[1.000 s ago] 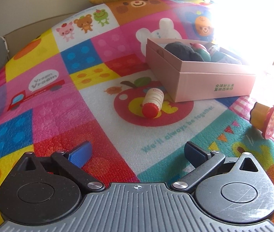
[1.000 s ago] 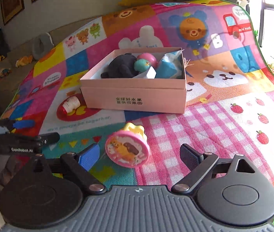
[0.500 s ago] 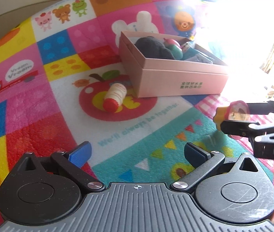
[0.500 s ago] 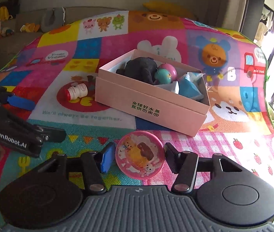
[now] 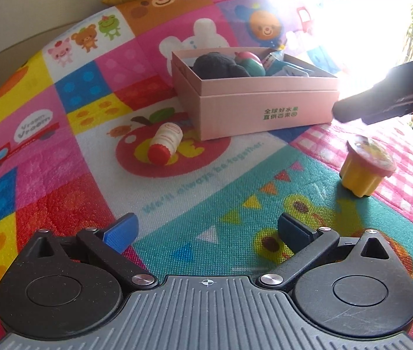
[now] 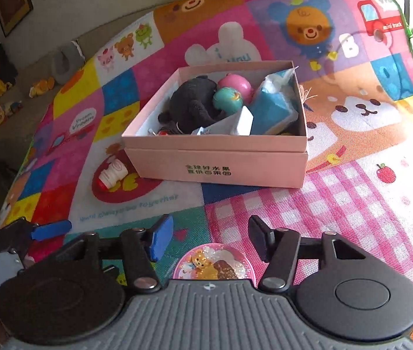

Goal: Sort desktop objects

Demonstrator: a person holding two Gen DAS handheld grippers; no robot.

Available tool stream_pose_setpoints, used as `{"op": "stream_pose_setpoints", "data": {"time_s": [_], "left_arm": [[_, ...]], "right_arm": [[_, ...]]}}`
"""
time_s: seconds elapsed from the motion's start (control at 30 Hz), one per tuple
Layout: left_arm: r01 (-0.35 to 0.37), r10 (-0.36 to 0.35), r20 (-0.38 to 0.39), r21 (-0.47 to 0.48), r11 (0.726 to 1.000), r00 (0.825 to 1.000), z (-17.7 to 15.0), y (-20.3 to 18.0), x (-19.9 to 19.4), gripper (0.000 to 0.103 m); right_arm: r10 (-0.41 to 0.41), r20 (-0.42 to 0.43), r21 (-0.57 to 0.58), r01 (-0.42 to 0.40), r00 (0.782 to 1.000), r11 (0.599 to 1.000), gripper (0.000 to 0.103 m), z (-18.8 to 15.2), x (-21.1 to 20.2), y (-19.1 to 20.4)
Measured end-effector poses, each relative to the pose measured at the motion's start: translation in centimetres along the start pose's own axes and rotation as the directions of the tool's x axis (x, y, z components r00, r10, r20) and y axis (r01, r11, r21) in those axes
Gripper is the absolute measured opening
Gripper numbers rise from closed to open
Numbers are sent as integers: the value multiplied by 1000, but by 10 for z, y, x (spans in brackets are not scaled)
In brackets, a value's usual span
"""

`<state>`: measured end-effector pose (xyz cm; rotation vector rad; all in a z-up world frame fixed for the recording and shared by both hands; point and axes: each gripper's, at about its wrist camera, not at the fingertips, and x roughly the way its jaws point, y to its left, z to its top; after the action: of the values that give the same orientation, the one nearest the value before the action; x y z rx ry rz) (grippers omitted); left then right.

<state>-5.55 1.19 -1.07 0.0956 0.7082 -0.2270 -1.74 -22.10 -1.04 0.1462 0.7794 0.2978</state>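
Two items remain outside the pink box (image 6: 215, 164): right hand-held gripper (image 6: 210, 237) now released, jelly cup (image 5: 367, 169) dropped upright before the box; bottle (image 5: 164, 143) beside it; left hand-held gripper (image 5: 207, 227) open, empty.

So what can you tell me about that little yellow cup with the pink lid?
The cup looks like a small pudding pot: ribbed yellow plastic sides and a round pink foil lid printed with cartoon animals. It stands upright on the play mat, near the pink checked patch, sealed. Nothing grips it; the right gripper is open above it, and the pink box sits apart behind.
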Motion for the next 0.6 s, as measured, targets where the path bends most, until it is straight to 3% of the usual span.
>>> {"op": "stream_pose_setpoints", "data": {"time_s": [0.07, 0.13, 0.23, 0.33, 0.43, 0.6], "left_arm": [[2, -2, 1, -17, 1000, 1000, 1, 2, 0, 103], [8, -8, -7, -45, 999, 1000, 6, 4, 1, 103], [50, -47, 29, -97, 994, 998, 19, 15, 6, 103], [-38, 44, 90, -63, 997, 995, 34, 19, 16, 103], [-137, 137, 142, -14, 991, 980, 47, 22, 25, 103], [-115, 113, 131, 7, 993, 985, 53, 25, 33, 102]], "right_arm": [[-46, 89, 42, 42, 995, 998, 85, -4, -15, -11], [-134, 166, 68, 124, 977, 990, 88, -11, -23, -21], [-256, 215, 98, 240, 942, 966, 90, -23, -18, -31], [-243, 210, 146, 215, 947, 966, 90, -33, -6, -44], [-212, 221, 187, 172, 952, 967, 90, -40, -1, -51], [-184, 222, 221, 134, 958, 966, 90, -46, 3, -59]]}}
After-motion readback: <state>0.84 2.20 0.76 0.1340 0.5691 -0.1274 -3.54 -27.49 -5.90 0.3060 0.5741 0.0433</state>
